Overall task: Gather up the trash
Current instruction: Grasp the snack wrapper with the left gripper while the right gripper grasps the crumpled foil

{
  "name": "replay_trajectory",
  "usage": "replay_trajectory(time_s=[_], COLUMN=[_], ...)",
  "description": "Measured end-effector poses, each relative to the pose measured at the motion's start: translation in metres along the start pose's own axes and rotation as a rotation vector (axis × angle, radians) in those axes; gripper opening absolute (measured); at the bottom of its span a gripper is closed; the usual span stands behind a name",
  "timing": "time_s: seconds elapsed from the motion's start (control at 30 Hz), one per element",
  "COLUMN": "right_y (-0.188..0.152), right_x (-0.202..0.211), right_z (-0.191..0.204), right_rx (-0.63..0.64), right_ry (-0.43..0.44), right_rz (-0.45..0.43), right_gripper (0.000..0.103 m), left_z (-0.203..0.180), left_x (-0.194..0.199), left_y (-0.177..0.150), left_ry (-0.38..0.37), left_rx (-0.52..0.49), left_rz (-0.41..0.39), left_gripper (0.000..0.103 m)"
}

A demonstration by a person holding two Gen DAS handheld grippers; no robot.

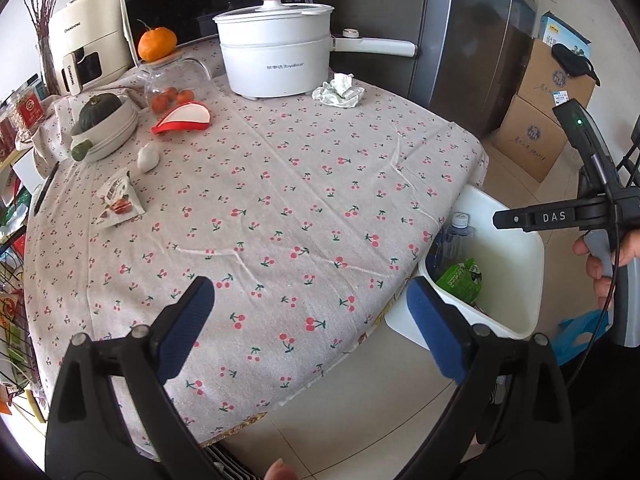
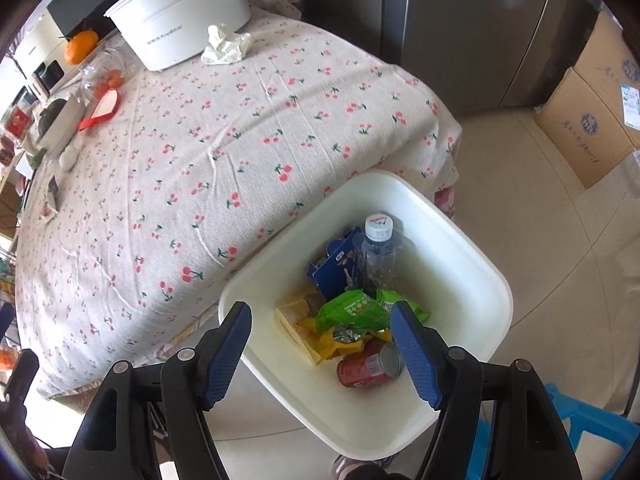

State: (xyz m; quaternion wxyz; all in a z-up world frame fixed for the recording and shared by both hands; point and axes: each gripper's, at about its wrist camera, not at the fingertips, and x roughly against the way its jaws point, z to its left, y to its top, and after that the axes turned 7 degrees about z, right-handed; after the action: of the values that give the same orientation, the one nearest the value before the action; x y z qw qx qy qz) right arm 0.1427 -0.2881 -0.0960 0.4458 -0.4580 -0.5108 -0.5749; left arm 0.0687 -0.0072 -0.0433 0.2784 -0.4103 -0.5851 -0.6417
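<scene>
A white bin (image 2: 472, 276) stands on the floor by the table's near right corner; it also shows in the left wrist view (image 1: 516, 280). It holds a clear bottle (image 2: 378, 252), a green wrapper (image 2: 356, 310), a red can (image 2: 370, 368), a blue pack (image 2: 332, 264) and yellow wrappers. My right gripper (image 2: 324, 344) is open and empty above the bin. My left gripper (image 1: 310, 320) is open and empty over the table's near edge. On the table lie a crumpled tissue (image 1: 339, 91), also in the right wrist view (image 2: 225, 45), and a torn snack wrapper (image 1: 119, 200).
A cherry-print cloth (image 1: 280, 184) covers the table. At the back stand a white electric pot (image 1: 276, 54), a glass jar with an orange (image 1: 157, 43) on top, a bowl with a squash (image 1: 102, 124) and a red-and-white scoop (image 1: 185, 118). Cardboard boxes (image 1: 536, 120) and a fridge stand to the right.
</scene>
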Motion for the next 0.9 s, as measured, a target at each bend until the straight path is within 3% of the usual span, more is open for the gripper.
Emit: replay_trajectory(time_s=[0.23,0.47,0.53,0.63,0.73,0.9], right_y=[0.01,0.027,0.036,0.052,0.07,0.101], right_x=[0.012,0.011,0.012,0.01,0.005,-0.01], right_z=[0.028,0.067,0.078,0.089,0.098,0.11], right_rx=[0.042,0.127,0.149,0.166,0.17,0.19], right_ry=[-0.008,-0.02,-0.033,-0.05,-0.045,-0.058], right_rz=[-0.066,-0.117,-0.134,-0.159,-0.173,-0.202], right_gripper=[0.077,0.079,0.081,0.082,0.083,0.083], left_z=[0.053,0.124,0.147,0.173,0.185,0.197], left_x=[0.003,-0.014,-0.024,-0.047,-0.064,-0.093], left_y=[0.008,0.026,0.033,0.045,0.052,0.07], left_ry=[0.097,0.252,0.263,0.288,0.315,0.27], left_rx=[0.123,0.215,0.253,0.285,0.299,0.332], left_rz=[-0.029,-0.061,-0.07,0.022,0.031,0.035], left_gripper=[0.102,0.102,0.102,0.102,0.102,0.096])
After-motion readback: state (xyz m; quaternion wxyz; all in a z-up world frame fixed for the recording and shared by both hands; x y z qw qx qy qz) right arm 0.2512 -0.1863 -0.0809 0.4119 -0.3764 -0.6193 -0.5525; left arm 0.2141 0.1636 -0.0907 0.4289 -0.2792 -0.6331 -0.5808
